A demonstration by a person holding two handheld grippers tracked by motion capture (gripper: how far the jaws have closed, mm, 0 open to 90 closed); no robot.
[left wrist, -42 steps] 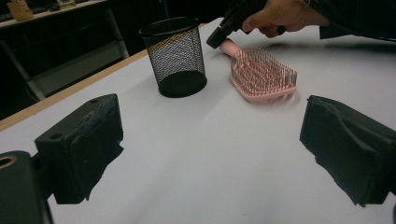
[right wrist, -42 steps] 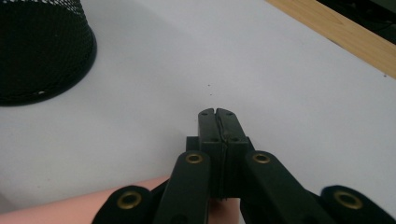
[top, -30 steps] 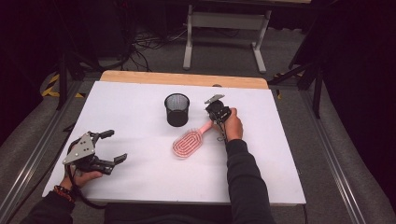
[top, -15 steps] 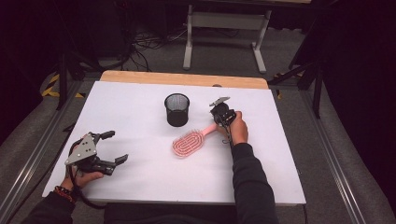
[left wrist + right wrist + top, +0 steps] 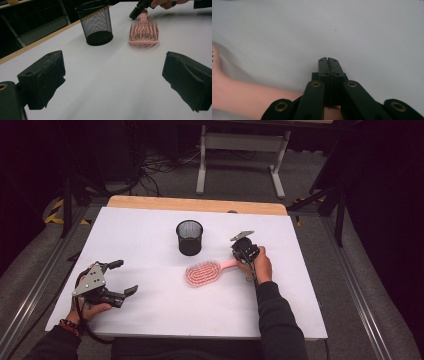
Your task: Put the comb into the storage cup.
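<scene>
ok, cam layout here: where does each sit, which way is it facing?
High view: above the person's side, looking forward and down at the table; forearms, left gripper, right gripper.
Left gripper view: low over the table, facing cup and brush; own jaws wide apart.
Right gripper view: looks down at the table; own jaws closed, over the brush handle.
Shared by the high and left gripper views: cup, brush.
</scene>
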